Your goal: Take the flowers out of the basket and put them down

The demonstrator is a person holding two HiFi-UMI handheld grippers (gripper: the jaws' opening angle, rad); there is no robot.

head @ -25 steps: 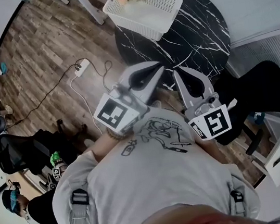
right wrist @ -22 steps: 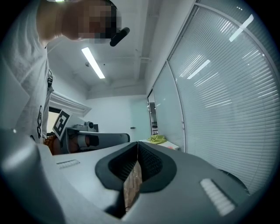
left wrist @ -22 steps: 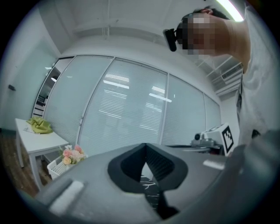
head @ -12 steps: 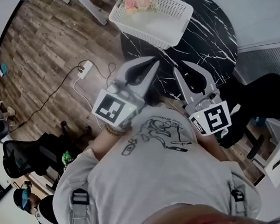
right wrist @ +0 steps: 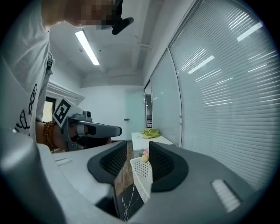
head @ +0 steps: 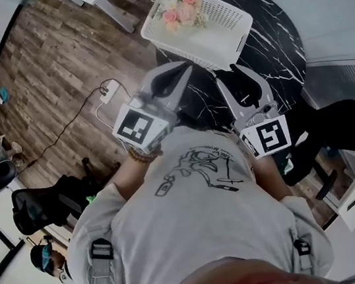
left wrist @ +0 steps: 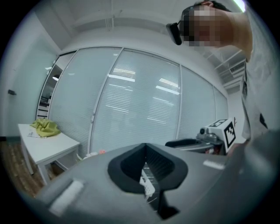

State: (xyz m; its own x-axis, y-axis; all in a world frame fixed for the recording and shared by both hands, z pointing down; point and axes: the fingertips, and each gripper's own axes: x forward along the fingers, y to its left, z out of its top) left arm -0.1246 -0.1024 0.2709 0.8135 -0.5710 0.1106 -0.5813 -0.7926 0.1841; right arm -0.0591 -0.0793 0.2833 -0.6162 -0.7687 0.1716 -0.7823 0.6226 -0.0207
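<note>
A white plastic basket (head: 210,29) stands on the round black marble table (head: 268,37), with pink and cream flowers (head: 180,10) in its far left end. My left gripper (head: 183,70) hangs just short of the basket's near wall, fingertips together and nothing in it. My right gripper (head: 236,72) is over the table's near edge beside the basket; its jaws are opening and nothing is between them. In the right gripper view the basket (right wrist: 142,175) and flowers (right wrist: 145,154) show some way ahead, through the gap of the right gripper (right wrist: 138,151).
A power strip with cable (head: 108,89) lies on the wooden floor left of the table. Office chairs (head: 40,203) stand at the left and a black chair (head: 342,125) at the right. A white side table with a green cloth (left wrist: 43,129) stands by the glass wall.
Both grippers have moved forward to the table and basket, which now sits closer in the head view. The right jaws have parted from shut.
</note>
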